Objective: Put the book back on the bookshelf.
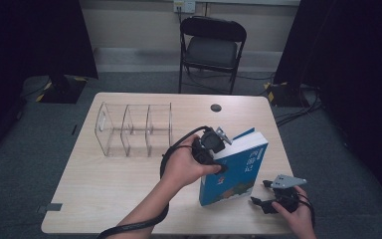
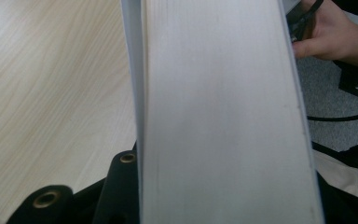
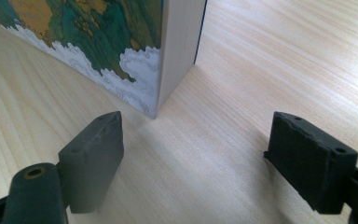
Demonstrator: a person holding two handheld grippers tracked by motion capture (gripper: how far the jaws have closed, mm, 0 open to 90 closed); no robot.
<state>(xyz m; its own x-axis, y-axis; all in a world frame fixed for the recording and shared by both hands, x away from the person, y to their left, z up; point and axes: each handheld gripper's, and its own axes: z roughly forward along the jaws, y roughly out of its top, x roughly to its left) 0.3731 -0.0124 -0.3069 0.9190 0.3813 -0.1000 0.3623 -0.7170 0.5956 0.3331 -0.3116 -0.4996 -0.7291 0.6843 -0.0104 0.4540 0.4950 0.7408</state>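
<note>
A person's left gripper [image 1: 218,155] clenched a thick blue book [image 1: 241,169] and held it upright on its lower edge, leaning slightly, on the right half of the pale wooden bench [image 1: 104,184]. In the left gripper view the white page block [image 2: 219,116] ran straight up between the jaws, which stood against its two sides, so the hold looked firm. The right gripper [image 1: 264,198] rested low on the bench near the front edge, just to the right of the book's lower corner and apart from it; its jaws stood wide and released, with nothing between them, and pointed at that corner [image 3: 156,109], where the painted cover met the page edge.

A clear rack [image 1: 134,130] with upright dividers sat at the back left of the bench, well apart from the book, and every slot in it looked unfilled. A black folding chair [image 1: 211,47] stood beyond the far edge.

Judged from this, the work was at an early to middle stage: the book had been gripped and stood on end, the likely prelude to filing it in the rack. Carrying it across, lining it up with a slot and sliding it between the dividers all remained to be done. The right gripper seemed placed to steady the base.
</note>
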